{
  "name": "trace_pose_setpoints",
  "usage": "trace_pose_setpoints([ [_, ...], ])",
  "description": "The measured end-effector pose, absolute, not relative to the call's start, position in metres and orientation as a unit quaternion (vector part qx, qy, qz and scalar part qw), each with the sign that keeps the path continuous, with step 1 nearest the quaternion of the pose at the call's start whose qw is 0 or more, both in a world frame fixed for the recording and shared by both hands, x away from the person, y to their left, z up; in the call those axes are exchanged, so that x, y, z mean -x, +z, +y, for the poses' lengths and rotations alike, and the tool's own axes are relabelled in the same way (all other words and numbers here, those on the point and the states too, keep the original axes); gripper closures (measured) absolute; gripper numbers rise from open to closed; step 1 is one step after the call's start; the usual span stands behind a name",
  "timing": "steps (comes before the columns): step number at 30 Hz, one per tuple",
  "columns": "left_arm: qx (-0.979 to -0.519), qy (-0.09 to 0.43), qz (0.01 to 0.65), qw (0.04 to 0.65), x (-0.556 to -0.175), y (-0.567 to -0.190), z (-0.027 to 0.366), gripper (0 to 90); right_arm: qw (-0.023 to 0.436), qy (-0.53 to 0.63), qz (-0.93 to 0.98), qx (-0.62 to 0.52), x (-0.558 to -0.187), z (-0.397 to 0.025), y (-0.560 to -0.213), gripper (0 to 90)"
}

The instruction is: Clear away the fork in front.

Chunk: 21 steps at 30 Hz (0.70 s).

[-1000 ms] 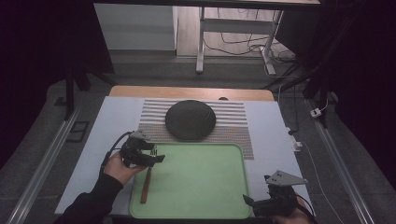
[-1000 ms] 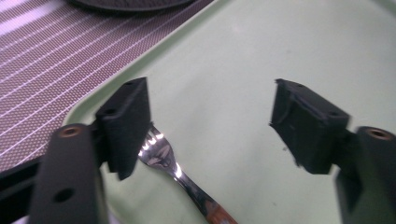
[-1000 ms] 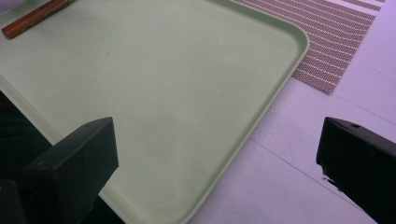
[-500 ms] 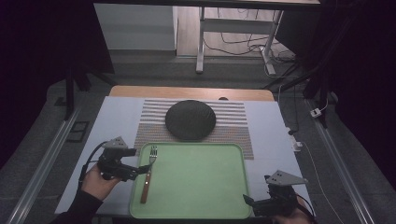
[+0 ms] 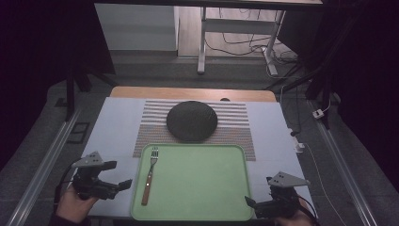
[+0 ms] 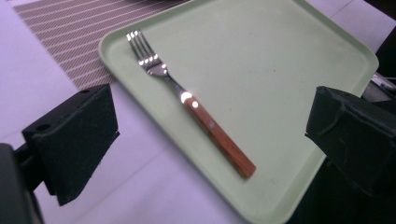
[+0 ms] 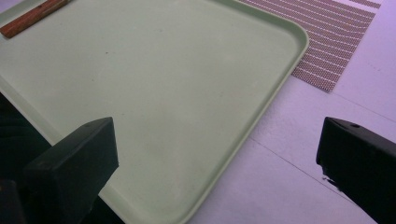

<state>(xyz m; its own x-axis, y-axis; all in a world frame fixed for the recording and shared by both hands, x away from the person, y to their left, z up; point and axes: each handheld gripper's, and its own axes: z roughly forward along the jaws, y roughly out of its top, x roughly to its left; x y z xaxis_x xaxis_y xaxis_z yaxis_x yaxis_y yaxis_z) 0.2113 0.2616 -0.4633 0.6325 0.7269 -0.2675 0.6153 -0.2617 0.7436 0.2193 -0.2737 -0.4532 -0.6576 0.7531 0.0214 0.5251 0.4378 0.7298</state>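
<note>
Left tool [image 5: 123, 184] has pulled back since the frame 0.5 s ago: it was right at the tray's left edge beside the fork, and now sits lower, toward 7 o'clock on the tabletop [image 5: 113, 127], off the tray. A full second ago it was over the fork's handle. Its jaws stand wide apart with nothing between them; the left gripper view looks past them at the fork.

Fork [image 5: 149, 174] lies flat on the green tray [image 5: 202, 183], along the tray's left side, tines toward 12 o'clock, wooden handle toward 6. In the left gripper view the fork [image 6: 191, 102] rests just inside the tray's rim [image 6: 154, 126]. Its position matches the frame 0.5 s ago.

Right tool [image 5: 249, 202] sits at 5 o'clock, at the tray's lower right corner, unchanged across all 3 frames. Jaws spread wide, empty, framing the tray's bare corner [image 7: 261, 107].

Dark round plate [image 5: 192, 121] rests at 12 o'clock on the striped placemat [image 5: 235, 127], just beyond the tray, unmoved.
</note>
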Motion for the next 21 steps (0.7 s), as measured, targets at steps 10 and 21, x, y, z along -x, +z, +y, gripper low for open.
trace_pose_setpoints([
  [10,-0.781,0.069,0.445,0.433,-0.186,-0.472,0.282,0.0,0.155,0.366,0.834,-0.384,-0.219,-0.274,-0.453,0.0],
  [21,-0.782,0.075,0.464,0.410,-0.178,-0.475,0.288,0.0,0.155,0.366,0.834,-0.383,-0.219,-0.273,-0.453,0.0],
])
